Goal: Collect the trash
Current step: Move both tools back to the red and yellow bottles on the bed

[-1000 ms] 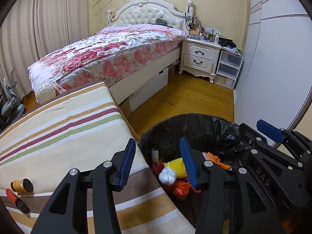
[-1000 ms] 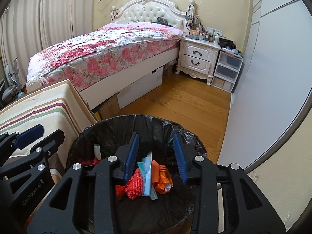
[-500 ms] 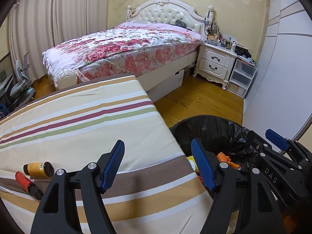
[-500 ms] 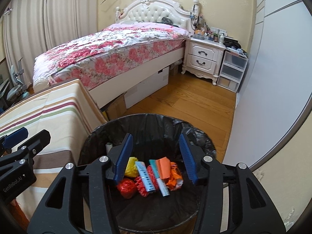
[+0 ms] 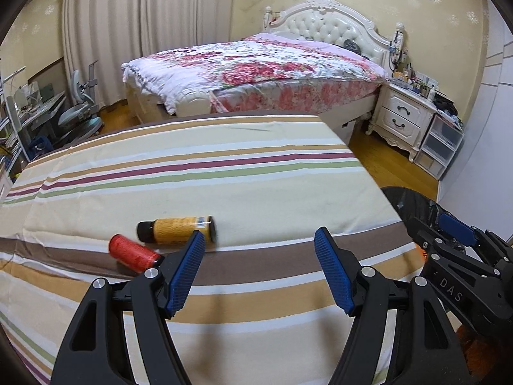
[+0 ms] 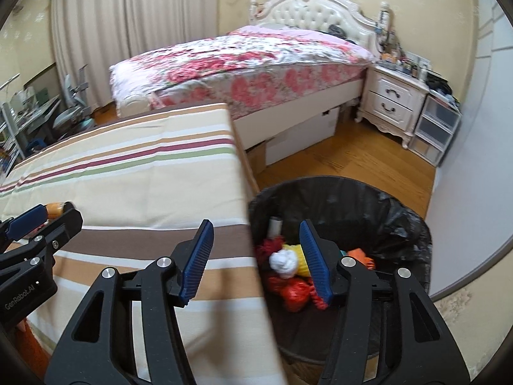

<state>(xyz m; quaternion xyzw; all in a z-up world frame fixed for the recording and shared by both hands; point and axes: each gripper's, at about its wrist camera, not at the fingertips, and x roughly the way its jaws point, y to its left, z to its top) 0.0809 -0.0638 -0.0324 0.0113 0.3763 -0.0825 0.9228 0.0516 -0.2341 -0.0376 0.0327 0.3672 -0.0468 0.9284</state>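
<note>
An orange bottle with a dark cap [image 5: 178,229] lies on its side on the striped tablecloth [image 5: 224,173], and a red tube [image 5: 133,252] lies just in front of it. My left gripper [image 5: 259,269] hovers open over the cloth to their right, nothing between its jaws. The black-lined trash bin [image 6: 400,218] stands on the floor off the table's right edge, holding crumpled red, yellow, white and orange trash [image 6: 290,268]. My right gripper [image 6: 256,256] hangs over the table edge and bin rim; its jaws are opening and hold nothing.
A bed with a floral cover [image 5: 256,67] stands beyond the table, with a white nightstand [image 5: 402,118] and plastic drawers [image 5: 439,147] to its right. A chair and desk clutter [image 5: 73,112] fill the far left. Wooden floor [image 6: 352,160] lies between bed and bin.
Both grippers swung left from over the bin toward the table and widened. The bottle and red tube came nearer the middle of the left wrist view.
</note>
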